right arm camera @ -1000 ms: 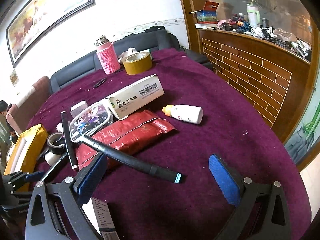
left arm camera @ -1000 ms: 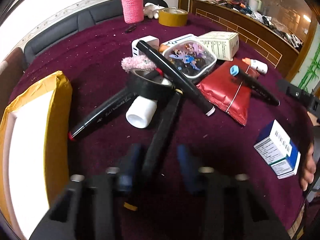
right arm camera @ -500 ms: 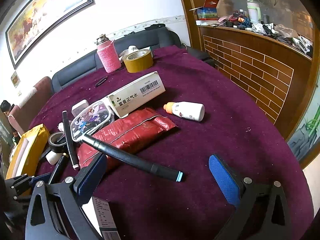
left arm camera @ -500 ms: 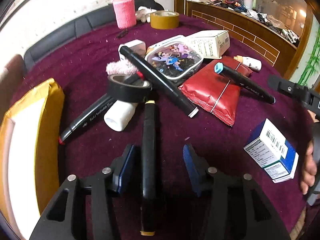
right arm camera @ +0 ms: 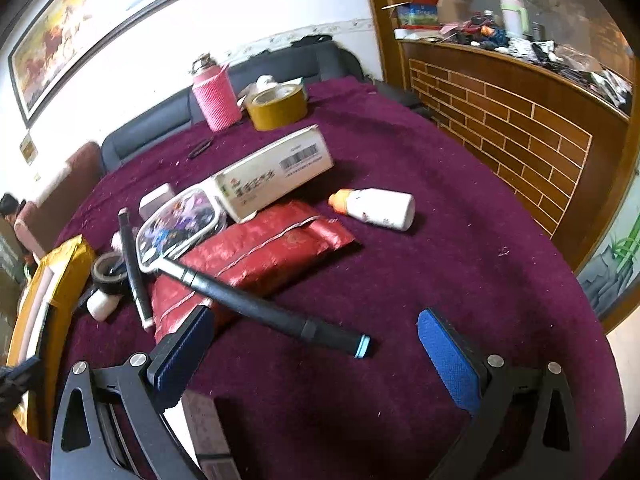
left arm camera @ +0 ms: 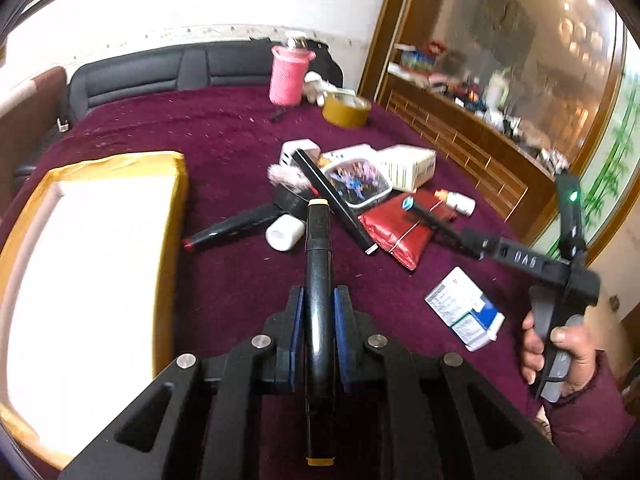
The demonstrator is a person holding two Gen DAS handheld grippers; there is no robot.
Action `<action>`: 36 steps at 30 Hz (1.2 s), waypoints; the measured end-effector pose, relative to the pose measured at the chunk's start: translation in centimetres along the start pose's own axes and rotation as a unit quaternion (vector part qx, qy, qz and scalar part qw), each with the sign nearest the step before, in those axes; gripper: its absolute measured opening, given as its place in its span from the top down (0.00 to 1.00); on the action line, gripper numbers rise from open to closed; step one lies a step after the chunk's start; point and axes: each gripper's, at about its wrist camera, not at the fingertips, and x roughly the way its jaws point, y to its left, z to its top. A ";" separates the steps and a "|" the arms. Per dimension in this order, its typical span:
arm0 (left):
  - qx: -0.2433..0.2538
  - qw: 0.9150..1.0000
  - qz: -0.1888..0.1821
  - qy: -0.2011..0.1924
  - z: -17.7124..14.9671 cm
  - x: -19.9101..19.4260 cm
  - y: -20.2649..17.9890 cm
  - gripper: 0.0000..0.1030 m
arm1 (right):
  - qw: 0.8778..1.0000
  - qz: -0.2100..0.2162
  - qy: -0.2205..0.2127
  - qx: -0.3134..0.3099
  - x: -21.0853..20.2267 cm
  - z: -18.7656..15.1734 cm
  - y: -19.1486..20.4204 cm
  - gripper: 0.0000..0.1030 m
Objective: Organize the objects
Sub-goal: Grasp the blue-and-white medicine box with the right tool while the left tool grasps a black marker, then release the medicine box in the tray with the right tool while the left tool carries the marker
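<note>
My left gripper (left arm camera: pixel 318 296) has its jaws closing, and the blue pads (left arm camera: pixel 297 320) press both sides of a black marker with tan ends (left arm camera: pixel 318 240). That marker is lifted off the purple tablecloth (left arm camera: pixel 224 140) and points away from me. My right gripper (right arm camera: pixel 314 332) stands wide open, low over the cloth. A black marker with a light-blue end (right arm camera: pixel 280 316) lies between its pads (right arm camera: pixel 448 356), untouched, resting on a red pouch (right arm camera: pixel 256 256). A hand (left arm camera: pixel 560 344) holds the right gripper at the right of the left wrist view.
A pile sits mid-table: black tape roll (left arm camera: pixel 292 202), white cylinder (left arm camera: pixel 284 232), red-tipped marker (left arm camera: pixel 232 228), long black marker (left arm camera: pixel 336 204), cartoon tin (left arm camera: pixel 356 184), white carton (right arm camera: pixel 276 172), white bottle (right arm camera: pixel 376 208). A yellow padded envelope (left arm camera: pixel 92 248) lies left, a blue-white box (left arm camera: pixel 464 308) right.
The left gripper opened around the tan-ended marker, then shut on it and lifted it off the cloth, and its view rose. The right gripper has stayed put and open.
</note>
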 end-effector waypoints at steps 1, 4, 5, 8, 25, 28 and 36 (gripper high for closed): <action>-0.002 1.000 0.000 -0.005 -0.1 -0.7 0.3 0.86 | 1.000 0.010 0.003 -0.014 -0.5 -0.3 0.5 0.00; -0.011 1.000 -0.002 -0.015 -0.4 -2.1 1.2 0.86 | 0.998 0.032 0.013 -0.046 -1.8 -1.6 1.9 0.00; -0.014 1.000 -0.004 -0.016 -0.7 -2.3 1.4 0.86 | 0.997 0.042 0.025 -0.059 -2.1 -2.2 2.4 0.00; -0.022 1.000 -0.005 -0.022 -1.2 -2.8 2.0 0.86 | 0.993 0.046 0.050 -0.097 -2.4 -3.7 4.1 0.00; -0.058 0.997 0.002 -0.043 -2.1 -6.2 5.9 0.86 | 0.982 0.032 0.065 -0.172 -3.0 -5.1 9.2 0.64; -0.065 0.997 0.007 -0.050 -1.2 -7.8 7.5 0.86 | 0.981 0.082 0.055 -0.164 -5.1 -3.5 11.0 0.64; -0.052 0.995 0.064 -0.059 4.4 -9.3 11.9 0.86 | 0.940 0.297 0.105 -0.129 -6.2 2.9 22.5 0.63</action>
